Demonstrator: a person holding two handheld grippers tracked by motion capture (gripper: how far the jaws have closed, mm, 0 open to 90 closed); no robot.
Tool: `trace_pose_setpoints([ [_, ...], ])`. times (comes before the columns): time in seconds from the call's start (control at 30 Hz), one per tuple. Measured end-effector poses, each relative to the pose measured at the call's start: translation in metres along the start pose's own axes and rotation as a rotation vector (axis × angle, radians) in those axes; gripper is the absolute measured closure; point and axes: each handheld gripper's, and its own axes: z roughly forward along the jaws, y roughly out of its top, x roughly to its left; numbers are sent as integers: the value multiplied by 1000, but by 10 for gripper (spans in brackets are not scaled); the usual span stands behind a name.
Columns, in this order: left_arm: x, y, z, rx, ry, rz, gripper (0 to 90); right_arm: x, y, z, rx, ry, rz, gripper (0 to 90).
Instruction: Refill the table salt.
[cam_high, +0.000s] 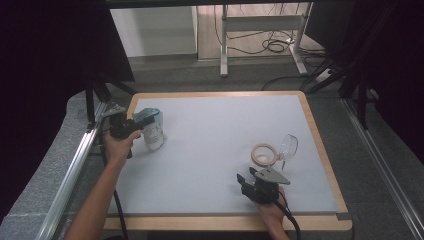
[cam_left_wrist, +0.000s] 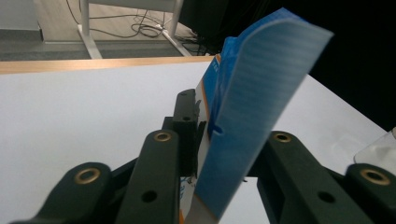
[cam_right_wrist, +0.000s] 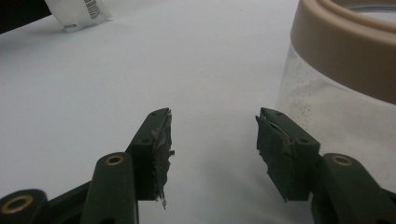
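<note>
A blue and white pouch (cam_high: 154, 134) stands on the white table top (cam_high: 215, 125) at the left, and my left gripper (cam_high: 137, 121) is shut on its blue top edge. In the left gripper view the ribbed blue seal (cam_left_wrist: 254, 107) rises between the black jaws of the left gripper (cam_left_wrist: 219, 144). A clear jar with a tan rim (cam_high: 264, 154) stands right of centre. My right gripper (cam_high: 247, 175) is open just in front of it, on its left. In the right gripper view the jar (cam_right_wrist: 343, 70) is beside the right jaw, outside the empty gap of the right gripper (cam_right_wrist: 212, 140).
A clear glass-like piece (cam_high: 288, 146) leans against the jar's right side. The pouch's white bottom (cam_right_wrist: 77, 11) shows far off in the right gripper view. A wooden border (cam_high: 320, 145) frames the table top. Metal table legs and cables (cam_high: 270, 45) lie beyond the far edge.
</note>
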Motion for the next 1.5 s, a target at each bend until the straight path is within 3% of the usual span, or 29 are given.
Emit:
trace_pose_setpoints([
  [0.3,2,0,2,4,0,-10,686,0,0,0,-1,0,0,456],
  [0.43,3,1,2,11,-16,-2,601,0,0,0,0,-1,-1,456],
  [0.67,3,0,2,43,23,6,413,0,1,-1,-3,1,-3,456],
  [0.9,0,-4,-4,81,66,14,344,-1,3,-3,-14,5,-6,455],
  [1.13,-4,-11,-19,88,89,18,337,-1,4,-5,-22,6,-4,456],
  [1.5,-15,-35,-47,90,61,13,335,1,7,-11,-47,-2,-27,455],
])
